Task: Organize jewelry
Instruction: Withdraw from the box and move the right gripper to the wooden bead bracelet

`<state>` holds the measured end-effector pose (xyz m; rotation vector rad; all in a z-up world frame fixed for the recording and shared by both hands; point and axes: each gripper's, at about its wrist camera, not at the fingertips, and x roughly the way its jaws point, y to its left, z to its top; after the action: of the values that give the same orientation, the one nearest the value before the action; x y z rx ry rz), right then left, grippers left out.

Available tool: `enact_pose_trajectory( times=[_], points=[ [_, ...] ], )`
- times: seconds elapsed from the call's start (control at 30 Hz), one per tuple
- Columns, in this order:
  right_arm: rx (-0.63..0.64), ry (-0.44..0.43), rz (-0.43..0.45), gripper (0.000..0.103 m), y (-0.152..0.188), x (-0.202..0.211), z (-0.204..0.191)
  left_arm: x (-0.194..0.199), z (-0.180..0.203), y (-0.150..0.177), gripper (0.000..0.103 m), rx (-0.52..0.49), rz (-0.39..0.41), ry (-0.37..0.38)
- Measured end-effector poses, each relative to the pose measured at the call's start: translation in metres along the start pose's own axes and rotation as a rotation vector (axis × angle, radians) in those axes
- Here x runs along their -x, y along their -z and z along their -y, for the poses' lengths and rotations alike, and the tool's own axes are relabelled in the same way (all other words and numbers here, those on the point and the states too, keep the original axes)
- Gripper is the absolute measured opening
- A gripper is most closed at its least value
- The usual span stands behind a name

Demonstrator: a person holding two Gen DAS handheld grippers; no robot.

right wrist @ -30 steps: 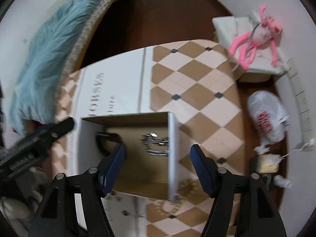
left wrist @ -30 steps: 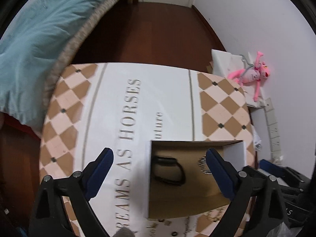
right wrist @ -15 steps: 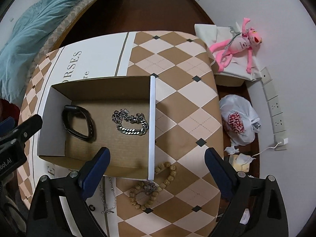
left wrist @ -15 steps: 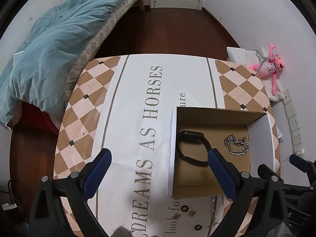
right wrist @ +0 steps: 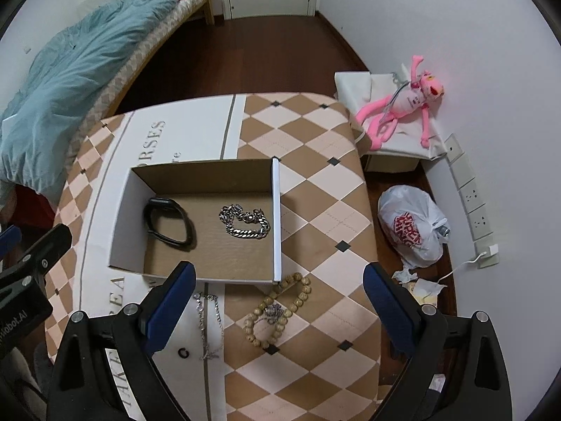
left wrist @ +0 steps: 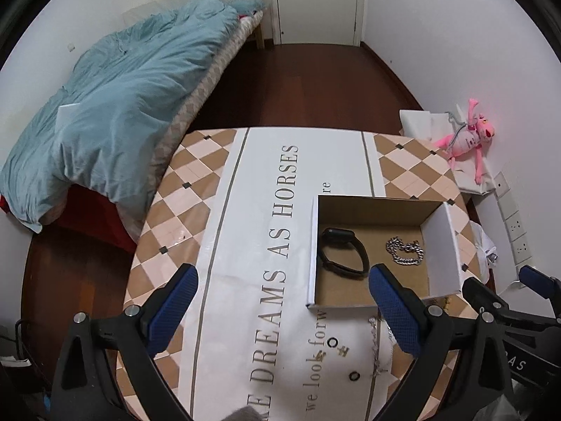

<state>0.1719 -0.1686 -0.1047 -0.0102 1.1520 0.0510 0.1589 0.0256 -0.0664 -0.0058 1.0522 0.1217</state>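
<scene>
Jewelry in cardboard box [right wrist: 277,210]: black wristband [right wrist: 168,221], silver chain bracelet [right wrist: 245,222]
Beside box: bead bracelet [right wrist: 277,310], thin necklace [right wrist: 209,319]
Left gripper [left wrist: 280,310]: spread, nothing held
Right gripper [right wrist: 278,303]: spread, nothing held

A lived-in bedroom at home, seen from above a small table.

A bed [left wrist: 196,80] under a rumpled teal duvet [left wrist: 115,105] fills the upper left of the frame, a closed white door [left wrist: 315,0] stands at the top, and dark wood flooring [left wrist: 305,84] runs between white walls. At right, a pink plush toy [right wrist: 403,105] sprawls on a low white stand, above a row of wall sockets [right wrist: 470,193] and a knotted plastic bag [right wrist: 413,228], apparently rubbish. A checked tablecloth [right wrist: 315,182] printed with a slogan covers the table.
</scene>
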Motion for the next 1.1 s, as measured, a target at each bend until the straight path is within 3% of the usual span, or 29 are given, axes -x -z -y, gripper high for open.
enact_pose_trajectory(
  times=[0.37,0.63,0.7,0.77,0.87,1.03,1.1],
  points=[
    [-0.049,-0.062,0.068,0.098,0.032,0.048,0.009,0.034,-0.015,0.024,0.099,0.027,0.034,0.025],
    [-0.181,-0.096,-0.073,0.097,0.083,-0.020,0.043,-0.013,-0.016,0.075,0.100,0.014,-0.068,-0.014],
    [-0.205,-0.111,-0.099,0.090,0.091,-0.040,0.048,-0.029,-0.016,0.087,0.100,0.018,-0.098,-0.016],
    [-0.228,-0.129,-0.127,0.076,0.097,-0.061,0.049,-0.040,-0.016,0.095,0.100,0.019,-0.117,-0.022],
    [-0.245,-0.135,-0.147,0.068,0.102,-0.085,0.047,-0.054,-0.018,0.104,0.099,0.023,-0.145,-0.033],
    [-0.157,-0.035,-0.108,0.060,0.100,-0.092,0.024,-0.062,-0.021,0.114,0.099,0.030,-0.168,-0.035],
    [-0.119,0.025,-0.091,0.040,0.100,-0.092,0.016,-0.062,-0.019,0.116,0.099,0.030,-0.166,-0.027]
  ],
)
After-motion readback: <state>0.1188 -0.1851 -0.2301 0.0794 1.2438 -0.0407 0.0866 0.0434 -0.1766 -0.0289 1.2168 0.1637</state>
